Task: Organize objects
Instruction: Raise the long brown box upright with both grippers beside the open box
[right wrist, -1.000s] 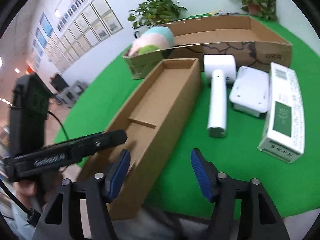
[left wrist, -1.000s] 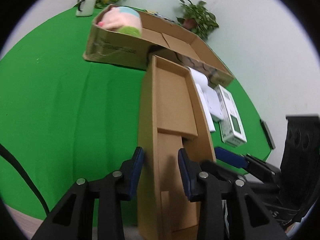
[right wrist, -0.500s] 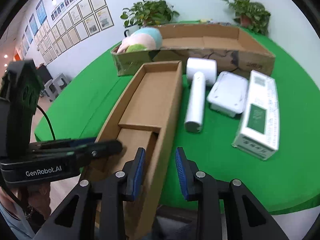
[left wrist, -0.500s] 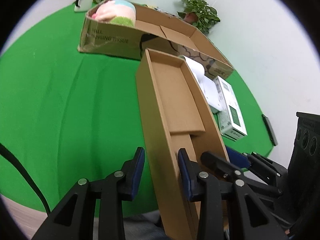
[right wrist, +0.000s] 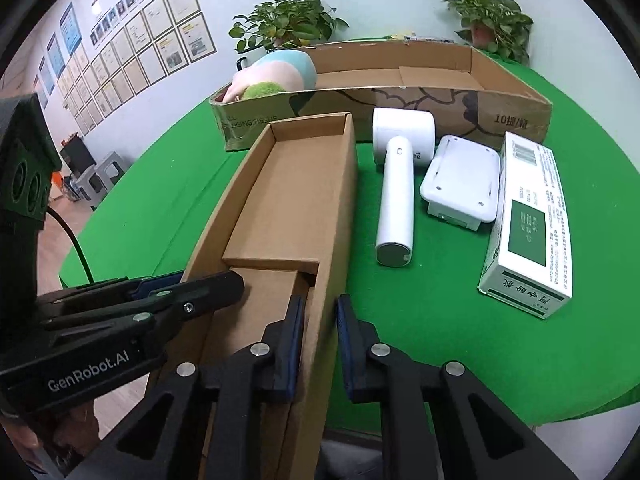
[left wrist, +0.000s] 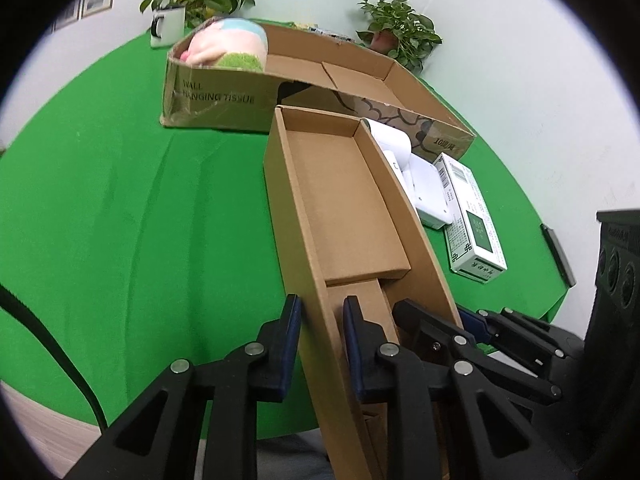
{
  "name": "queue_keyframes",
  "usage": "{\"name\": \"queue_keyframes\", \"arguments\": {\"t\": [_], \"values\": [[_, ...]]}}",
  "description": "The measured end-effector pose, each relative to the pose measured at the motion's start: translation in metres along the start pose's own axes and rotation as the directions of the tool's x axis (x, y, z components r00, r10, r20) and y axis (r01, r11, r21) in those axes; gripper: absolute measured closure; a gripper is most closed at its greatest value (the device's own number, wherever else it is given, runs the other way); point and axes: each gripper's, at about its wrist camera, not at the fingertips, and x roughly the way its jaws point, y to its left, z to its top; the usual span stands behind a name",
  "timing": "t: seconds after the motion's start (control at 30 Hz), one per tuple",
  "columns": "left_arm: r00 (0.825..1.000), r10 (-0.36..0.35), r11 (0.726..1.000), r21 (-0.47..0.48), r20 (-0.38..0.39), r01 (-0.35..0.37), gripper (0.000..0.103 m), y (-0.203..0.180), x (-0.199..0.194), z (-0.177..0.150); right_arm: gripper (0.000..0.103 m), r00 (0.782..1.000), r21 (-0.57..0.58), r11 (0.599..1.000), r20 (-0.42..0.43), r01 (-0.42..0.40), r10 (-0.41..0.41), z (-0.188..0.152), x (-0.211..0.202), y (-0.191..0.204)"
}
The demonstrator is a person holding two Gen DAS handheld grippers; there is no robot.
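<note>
Cardboard tray point(left wrist: 344, 200): both tongs point(left wrist: 320, 320) point(right wrist: 318, 320) clamp its walls; only the right view shows the framed papers point(right wrist: 132, 44).

You get bright, even indoor light in both views, with no hard glare. Soft shadows sit inside the narrow cardboard box point(left wrist: 348, 200) and beneath the white handheld device point(right wrist: 396, 204). Fisheye distortion bends the green tablecloth point(left wrist: 120, 200) into a curve, and black vignetting rings each frame. Focus is fairly sharp; the wall certificates point(right wrist: 132, 52) look soft.
</note>
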Motion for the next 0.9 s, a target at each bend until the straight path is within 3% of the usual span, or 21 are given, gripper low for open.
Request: {"name": "queue_keyframes", "arguments": {"t": [0.27, 0.43, 0.6, 0.9], "values": [[0.995, 0.011, 0.999, 0.029, 0.097, -0.014, 0.083, -0.011, -0.025, 0.014, 0.09, 0.996, -0.008, 1.0, 0.094, -0.002, 0.003, 0.01, -0.024, 0.004], [0.983, 0.009, 0.997, 0.08, 0.184, -0.024, 0.084, -0.027, -0.042, 0.041, 0.091, 0.984, -0.008, 1.0, 0.178, 0.016, -0.014, 0.029, -0.046, 0.001], [0.963, 0.0, 0.989, 0.14, 0.268, -0.038, 0.084, -0.047, -0.059, 0.072, 0.091, 0.958, -0.007, 0.999, 0.282, 0.048, -0.044, 0.056, -0.072, -0.001], [0.931, -0.015, 0.977, 0.202, 0.364, -0.063, 0.086, -0.072, -0.081, 0.125, 0.091, 0.916, 0.001, 0.996, 0.393, 0.089, -0.082, 0.108, -0.106, -0.004]]}}
